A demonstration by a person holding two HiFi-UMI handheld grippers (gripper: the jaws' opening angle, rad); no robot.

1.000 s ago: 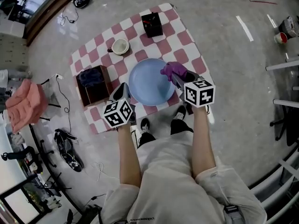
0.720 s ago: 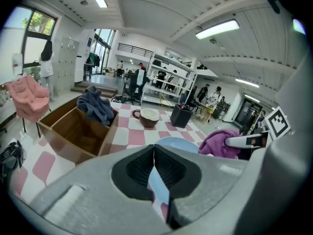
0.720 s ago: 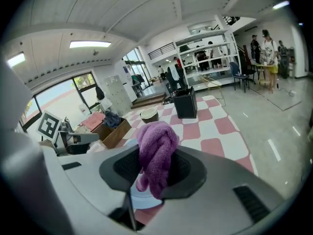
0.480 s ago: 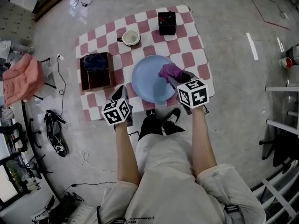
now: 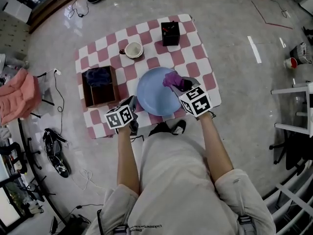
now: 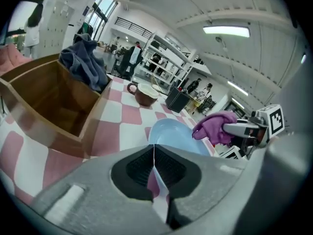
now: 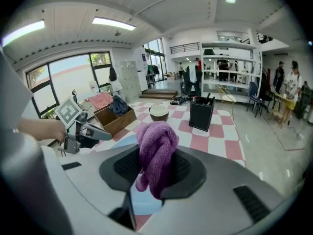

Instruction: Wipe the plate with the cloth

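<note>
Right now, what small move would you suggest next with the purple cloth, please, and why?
Probably sweep the right gripper leftward, dragging the purple cloth across the blue plate: the cloth sits at the plate's right edge, most of the plate lies bare, and the left gripper clamps its near-left rim steady.

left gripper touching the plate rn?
Touching. In the left gripper view the left gripper is shut on the rim of the plate.
</note>
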